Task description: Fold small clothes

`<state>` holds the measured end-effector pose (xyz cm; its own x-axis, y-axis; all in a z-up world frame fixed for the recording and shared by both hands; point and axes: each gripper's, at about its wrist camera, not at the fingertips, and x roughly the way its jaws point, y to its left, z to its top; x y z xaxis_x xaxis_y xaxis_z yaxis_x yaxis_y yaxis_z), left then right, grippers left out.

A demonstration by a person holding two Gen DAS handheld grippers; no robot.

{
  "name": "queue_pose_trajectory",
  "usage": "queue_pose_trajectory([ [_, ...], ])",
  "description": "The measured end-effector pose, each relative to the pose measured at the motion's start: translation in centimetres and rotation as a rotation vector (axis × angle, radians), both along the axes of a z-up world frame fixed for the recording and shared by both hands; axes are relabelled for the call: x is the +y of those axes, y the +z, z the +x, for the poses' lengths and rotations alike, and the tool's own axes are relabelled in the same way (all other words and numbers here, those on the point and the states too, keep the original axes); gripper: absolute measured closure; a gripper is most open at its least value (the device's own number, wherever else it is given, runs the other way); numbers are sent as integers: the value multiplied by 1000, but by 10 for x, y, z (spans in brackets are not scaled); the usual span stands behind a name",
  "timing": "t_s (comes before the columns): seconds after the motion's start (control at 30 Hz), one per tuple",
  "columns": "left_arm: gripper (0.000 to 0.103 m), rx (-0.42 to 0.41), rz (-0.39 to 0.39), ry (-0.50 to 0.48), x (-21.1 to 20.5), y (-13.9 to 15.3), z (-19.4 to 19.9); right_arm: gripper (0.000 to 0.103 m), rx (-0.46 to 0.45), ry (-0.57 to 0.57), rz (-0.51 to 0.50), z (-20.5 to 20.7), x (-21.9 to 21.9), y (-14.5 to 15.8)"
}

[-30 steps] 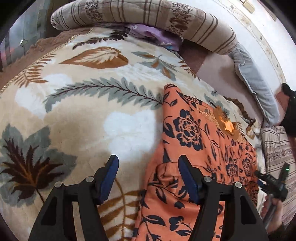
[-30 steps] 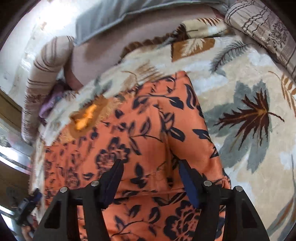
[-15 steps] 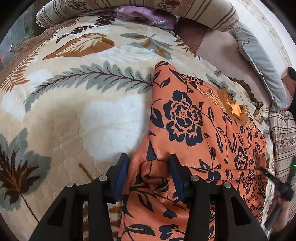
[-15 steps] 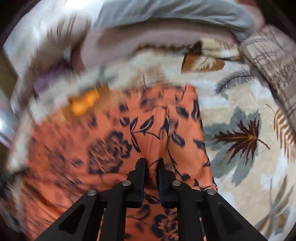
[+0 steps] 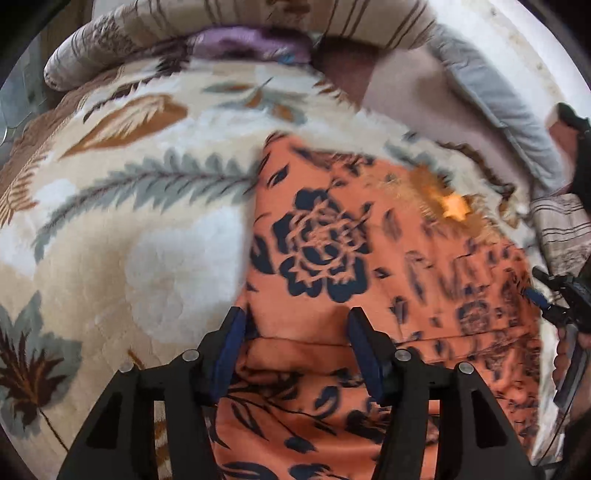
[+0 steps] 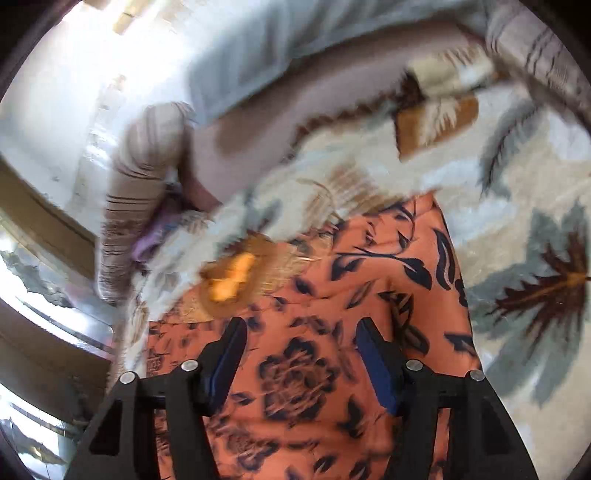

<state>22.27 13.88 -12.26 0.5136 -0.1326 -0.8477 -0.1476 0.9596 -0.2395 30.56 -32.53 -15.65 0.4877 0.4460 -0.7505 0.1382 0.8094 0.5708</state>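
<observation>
An orange garment (image 5: 325, 243) with dark blue flowers lies on a leaf-patterned blanket (image 5: 147, 229). Its near edge is folded over in a doubled layer under my left gripper (image 5: 293, 325), which is open above that fold. In the right wrist view the same garment (image 6: 369, 288) fills the lower middle, with a bright orange patch (image 6: 231, 277) near its far edge. My right gripper (image 6: 301, 332) is open just above the cloth and holds nothing. The right gripper also shows at the right edge of the left wrist view (image 5: 561, 299).
A striped bolster (image 5: 258, 22) and purple cloth (image 5: 251, 44) lie at the far side of the bed. A grey pillow (image 5: 491, 96) lies at the far right by the wall. Striped bedding (image 5: 561, 229) borders the garment on the right.
Both grippers closed on the garment's near edge half a second ago and have now opened. The near edge now lies folded over onto the garment. Both views are blurred by motion.
</observation>
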Motion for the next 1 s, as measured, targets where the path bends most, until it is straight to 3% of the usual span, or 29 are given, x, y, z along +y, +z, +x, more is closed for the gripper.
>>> queue_pose_trajectory([
  [0.1, 45, -14, 0, -11, 2, 5, -2, 38, -39, -71, 127, -3, -15, 2],
  [0.17, 44, -9, 3, -12, 4, 3, 0, 38, -101, -32, 111, -4, -9, 17],
  [0.23, 44, -7, -3, 2, 6, 1, 1, 32, -93, -18, 87, 2, -4, 15],
  [0.3, 44, -3, 4, 19, 7, 0, 2, 33, -26, -16, 55, 10, -4, -6],
  [0.37, 43, 4, 11, 24, 9, 1, 2, 32, -61, -37, 51, 8, -2, 5],
  [0.47, 43, 0, 26, 50, 15, 6, -4, 32, -114, -11, -6, -13, 3, 27],
  [0.53, 43, -16, 24, 67, 18, 10, -10, 32, -148, 28, 22, -26, 7, 38],
  [0.67, 43, -6, 50, 72, 21, 13, -14, 32, -91, 62, 45, -50, 9, 35],
  [0.73, 43, -7, 21, 62, 26, 16, -10, 32, -99, 63, 49, -69, 11, 35],
  [0.83, 43, -11, -88, 40, 39, 20, 18, 32, -134, 96, 25, -88, 24, 38],
  [1.0, 44, 21, -154, -25, 38, 15, 71, 32, -181, 207, -14, -91, 54, 31],
])
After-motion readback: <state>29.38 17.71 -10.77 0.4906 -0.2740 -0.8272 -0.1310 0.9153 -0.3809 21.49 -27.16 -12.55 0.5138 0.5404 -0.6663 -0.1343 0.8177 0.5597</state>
